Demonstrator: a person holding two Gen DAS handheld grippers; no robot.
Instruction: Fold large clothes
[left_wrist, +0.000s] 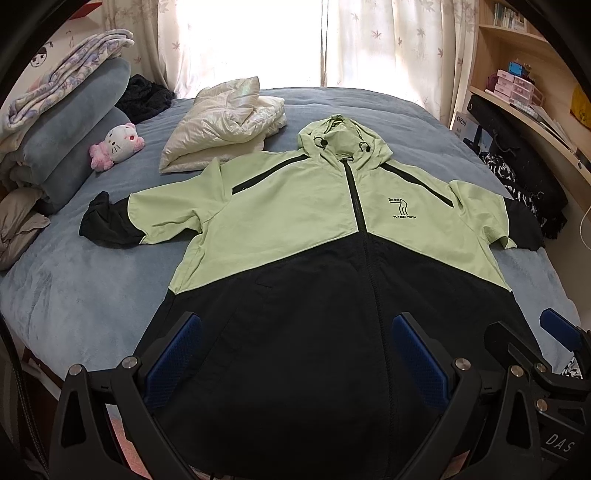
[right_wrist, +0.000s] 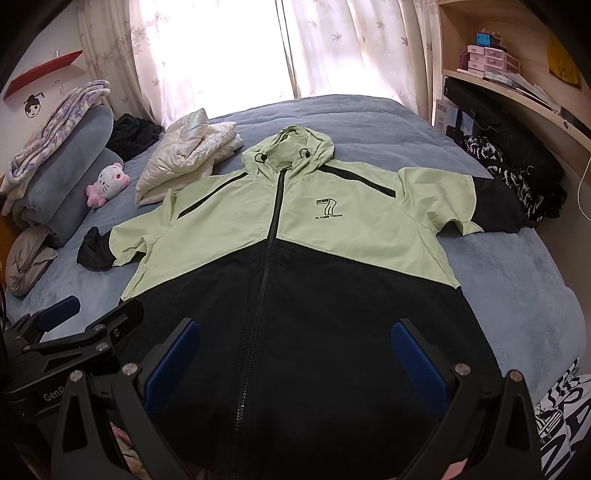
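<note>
Left gripper (left_wrist: 295, 354), lower centre of the left wrist view: its two blue-padded fingers (left_wrist: 173, 354) are standing wide apart and are gripping nothing, framing the black lower half of the jacket (left_wrist: 295, 229). Right gripper (right_wrist: 295, 354), lower centre of the right wrist view: its fingers (right_wrist: 417, 358) are likewise spreading wide and are holding nothing, hanging over the same black hem area; whether either pair is touching the cloth cannot be told. Each gripper is also appearing at the lower edge of the other's view, the two sitting side by side. The jacket is lying flat and face up in the middle of both frames, zipped shut, its pale green chest and hood pointing toward the top of the frame and its sleeves stretching out to the left and right. It is resting on a bed (left_wrist: 92, 288) with a blue-grey cover. A folded white garment (left_wrist: 221, 129) is lying just beyond the jacket's shoulder, upper left of centre. A pink and white plush toy (left_wrist: 118, 146) is sitting at the left beside stacked bedding (left_wrist: 70, 110). Curtains (left_wrist: 369, 40) are hanging along the top, and shelves (left_wrist: 524, 74) are filling the upper right.
</note>
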